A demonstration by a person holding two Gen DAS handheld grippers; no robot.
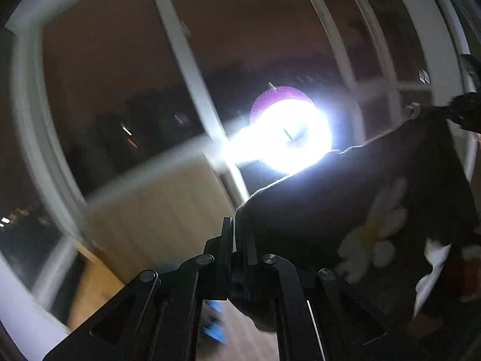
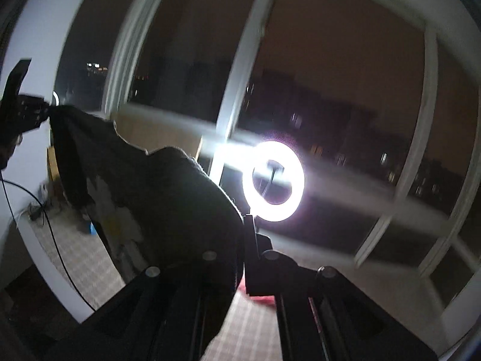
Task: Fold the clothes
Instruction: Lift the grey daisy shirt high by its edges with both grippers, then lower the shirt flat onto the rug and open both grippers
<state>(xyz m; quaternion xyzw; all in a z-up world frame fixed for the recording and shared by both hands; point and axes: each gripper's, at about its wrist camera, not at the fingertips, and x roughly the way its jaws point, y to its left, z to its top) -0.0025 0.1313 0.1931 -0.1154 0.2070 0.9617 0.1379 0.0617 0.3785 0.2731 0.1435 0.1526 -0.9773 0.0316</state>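
A dark garment [image 1: 345, 204] with a pale flower print [image 1: 372, 234] hangs stretched in the air between both grippers. In the left wrist view my left gripper [image 1: 237, 228] is shut on the dark garment's near corner, and the cloth runs right and up to the right gripper [image 1: 464, 111], shut on its far corner. In the right wrist view my right gripper [image 2: 245, 225] pinches the dark garment [image 2: 168, 198], which drapes over its left finger. From there the cloth stretches left to the left gripper [image 2: 33, 111]. Both views are blurred.
A bright ring light [image 1: 293, 137] [image 2: 273, 180] glares straight ahead, in front of tall white-framed windows [image 2: 237, 75] with night outside. A checked carpet [image 2: 249, 325] lies below. A black cable [image 2: 57, 240] and clutter sit at the lower left. Something red [image 2: 261, 297] lies beneath the right gripper.
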